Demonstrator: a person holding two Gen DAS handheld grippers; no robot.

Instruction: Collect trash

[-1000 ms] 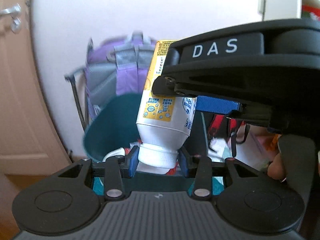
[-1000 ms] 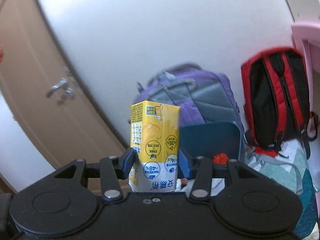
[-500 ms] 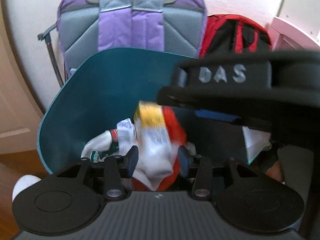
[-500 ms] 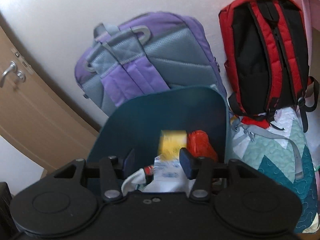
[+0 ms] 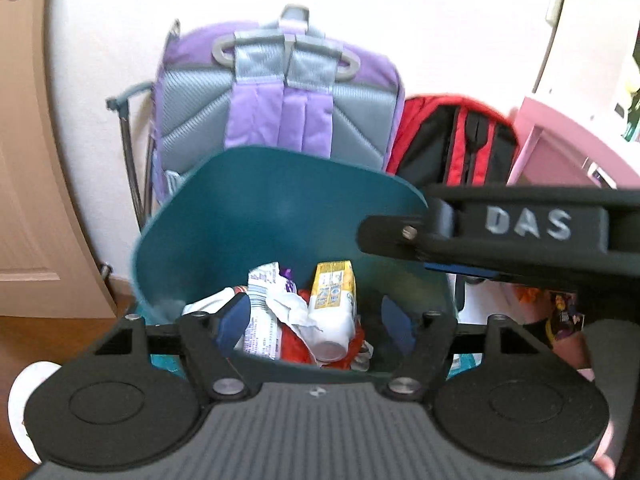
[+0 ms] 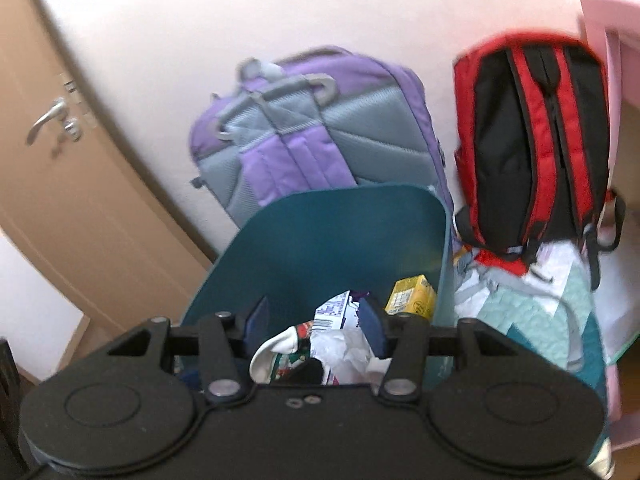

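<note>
Bin (image 5: 280,216) bottom — buried under trash (image 5: 288,312)

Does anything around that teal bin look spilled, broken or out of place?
Nothing stands out. The yellow carton and crumpled wrappers lie inside the teal bin. The purple backpack and red backpack lean upright against the wall.

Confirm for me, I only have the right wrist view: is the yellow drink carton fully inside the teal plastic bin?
Observer: Yes. The yellow drink carton lies on its side in the teal plastic bin, with its white cap end toward the left camera.
Operator: Left jaws clear of it?
Observer: The left gripper has its jaws opening and its pads press on nothing. The carton lies beyond them.
Operator: What's under it?
Observer: A crumpled red wrapper.
</note>
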